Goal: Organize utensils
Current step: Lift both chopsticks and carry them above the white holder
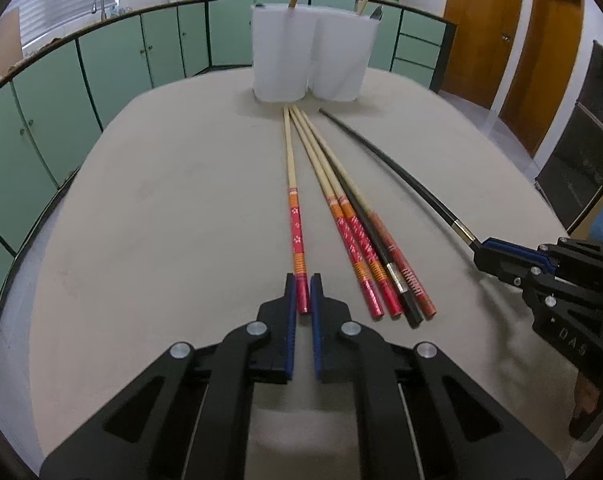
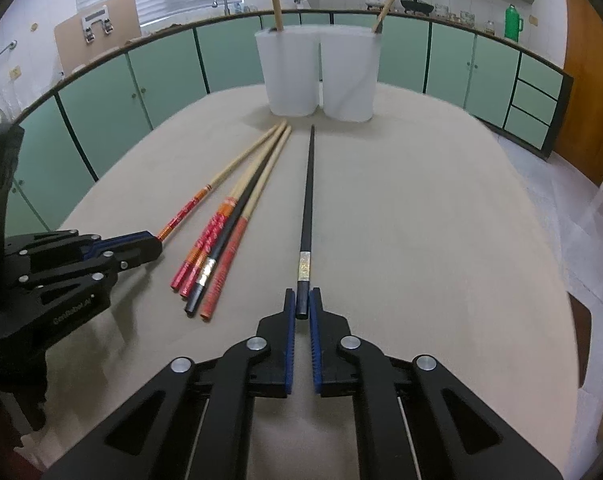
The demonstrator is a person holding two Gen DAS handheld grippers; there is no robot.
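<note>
My left gripper (image 1: 302, 294) is shut on the red-patterned end of a bamboo chopstick (image 1: 290, 168) that lies on the beige table (image 1: 161, 208), pointing toward two white cups (image 1: 279, 54). My right gripper (image 2: 302, 307) is shut on the thick end of a black chopstick (image 2: 307, 200), also lying on the table. Between them rests a bundle (image 1: 357, 220) of three red-ended bamboo chopsticks and one black one. Each cup holds a wooden stick. The left gripper (image 2: 141, 246) appears at the left of the right wrist view, the right gripper (image 1: 497, 256) at the right of the left wrist view.
The two white cups (image 2: 321, 74) stand side by side at the table's far edge. Green cabinets (image 1: 113, 56) and a counter with a sink run behind it. Wooden doors (image 1: 513, 36) are at the right. White cloth (image 2: 581, 216) lies past the table's right edge.
</note>
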